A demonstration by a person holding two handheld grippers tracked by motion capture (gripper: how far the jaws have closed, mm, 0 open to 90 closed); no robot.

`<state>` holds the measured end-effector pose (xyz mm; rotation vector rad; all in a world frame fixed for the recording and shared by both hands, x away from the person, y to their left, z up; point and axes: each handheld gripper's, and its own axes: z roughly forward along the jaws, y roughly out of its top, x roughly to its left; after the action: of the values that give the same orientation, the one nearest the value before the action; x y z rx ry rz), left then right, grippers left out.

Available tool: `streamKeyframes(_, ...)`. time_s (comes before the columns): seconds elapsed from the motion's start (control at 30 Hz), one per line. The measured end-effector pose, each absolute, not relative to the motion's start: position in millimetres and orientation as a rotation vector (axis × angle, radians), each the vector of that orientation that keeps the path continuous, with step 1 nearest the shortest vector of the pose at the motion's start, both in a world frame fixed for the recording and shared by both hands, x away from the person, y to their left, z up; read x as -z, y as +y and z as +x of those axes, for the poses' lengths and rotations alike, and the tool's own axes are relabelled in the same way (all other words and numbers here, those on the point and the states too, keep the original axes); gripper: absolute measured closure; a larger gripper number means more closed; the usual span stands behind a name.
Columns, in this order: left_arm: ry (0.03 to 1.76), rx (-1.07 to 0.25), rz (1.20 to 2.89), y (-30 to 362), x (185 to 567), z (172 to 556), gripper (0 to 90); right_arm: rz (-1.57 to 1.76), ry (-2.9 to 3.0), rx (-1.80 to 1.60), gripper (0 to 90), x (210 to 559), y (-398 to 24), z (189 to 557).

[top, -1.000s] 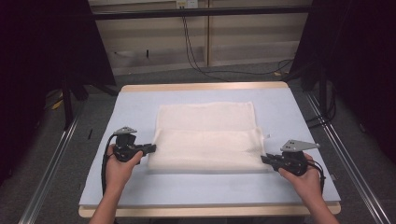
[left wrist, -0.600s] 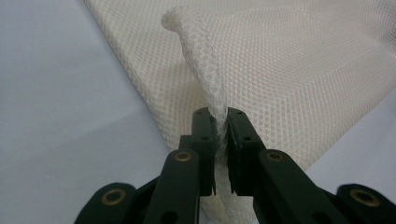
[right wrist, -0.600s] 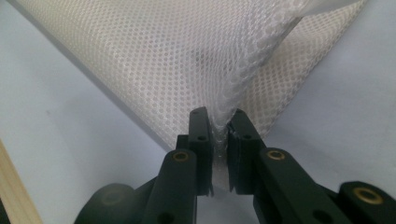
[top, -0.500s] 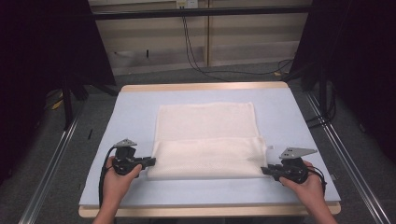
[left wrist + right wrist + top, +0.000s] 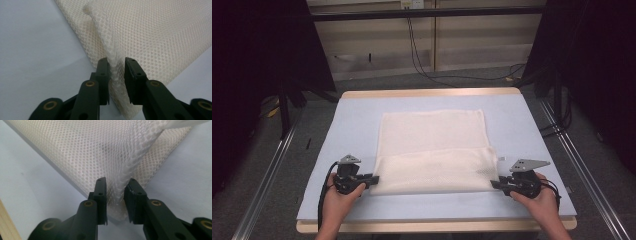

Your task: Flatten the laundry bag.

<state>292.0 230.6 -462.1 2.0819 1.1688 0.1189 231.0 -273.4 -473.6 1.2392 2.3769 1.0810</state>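
Lower centre of the high view: a cream mesh cloth [image 5: 434, 150] lies on the pale blue bench [image 5: 522, 125], its near part doubled over into a band across the lower middle of the frame.
Cloth long axis: the folded band runs left to right across the frame, from one hand-held gripper to the other.
Left hand-held gripper [image 5: 371, 180]: at the lower left of the frame, at the band's left end; in the left gripper view [image 5: 116, 65] its jaws stand close either side of a raised ridge of mesh and appear to pinch it.
Right hand-held gripper [image 5: 495, 184]: at the lower right, at the band's right end; in the right gripper view [image 5: 115, 185] the jaws likewise close on a gathered corner of mesh lifted off the bench.
Which way the cloth lies: inward and toward the upper part of the frame from both grippers; the single layer reaches on toward the far edge of the bench.
Nearer hand: neither, each holds its own corner, about level with the other.
Judgement: any coming move probably turns on both corners travelling together, keeping the band square to the bench edge.
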Motion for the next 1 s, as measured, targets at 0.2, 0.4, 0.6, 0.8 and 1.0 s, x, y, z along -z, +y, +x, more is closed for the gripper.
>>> streamKeyframes(0.2,1.217,-0.063,2.078,235,462,292,46.2,1.268,2.347,-1.067,52.5,470,-276,231)
streamKeyframes(0.4,1.227,-0.026,2.069,238,463,288,39.1,1.224,2.408,-1.070,66.2,472,-272,233)
streamKeyframes(0.6,1.210,0.046,2.120,234,462,281,51.8,1.187,2.470,-1.073,73.8,473,-271,235)
streamKeyframes(0.8,1.220,0.019,2.167,226,463,280,65.8,1.170,2.493,-1.062,78.3,473,-269,235)
streamKeyframes(1.0,1.216,0.012,2.174,223,463,287,78.9,1.158,2.463,-1.046,82.7,473,-265,239)
